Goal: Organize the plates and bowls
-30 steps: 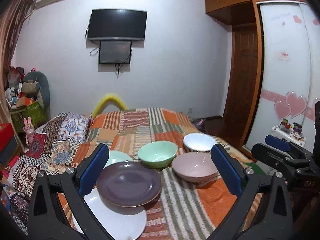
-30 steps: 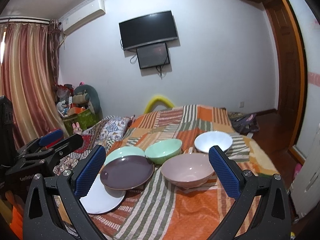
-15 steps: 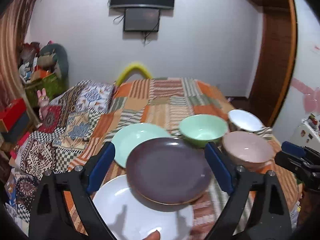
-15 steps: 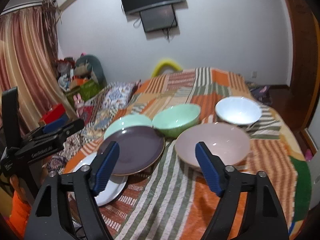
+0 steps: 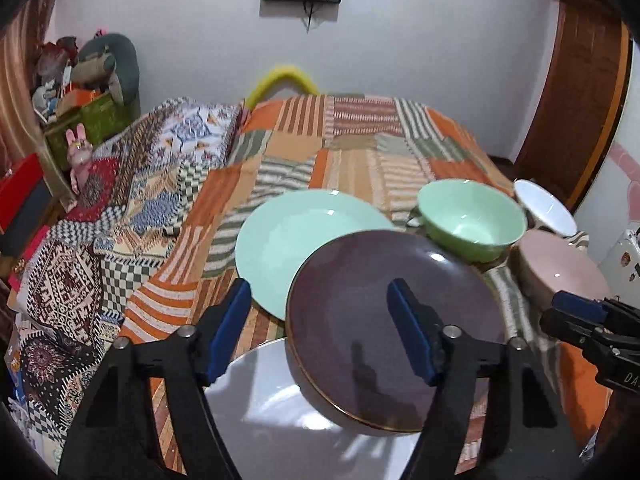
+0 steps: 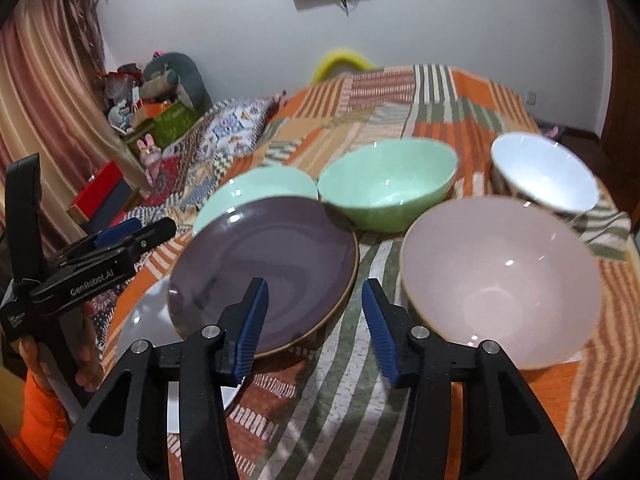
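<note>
**Both grippers close in on the plates**

The left gripper (image 5: 320,328) has dropped nearer, jaws parted, its right finger over the purple plate (image 5: 396,320). The right gripper (image 6: 316,320), narrower than before yet empty, hovers beside the pink bowl (image 6: 500,280).

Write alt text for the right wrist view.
The open right gripper hovers low over a striped patchwork bedspread, between a dark purple plate and a pale pink bowl. Behind sit a mint green bowl, white bowl and mint green plate; the left gripper enters at left.
</note>
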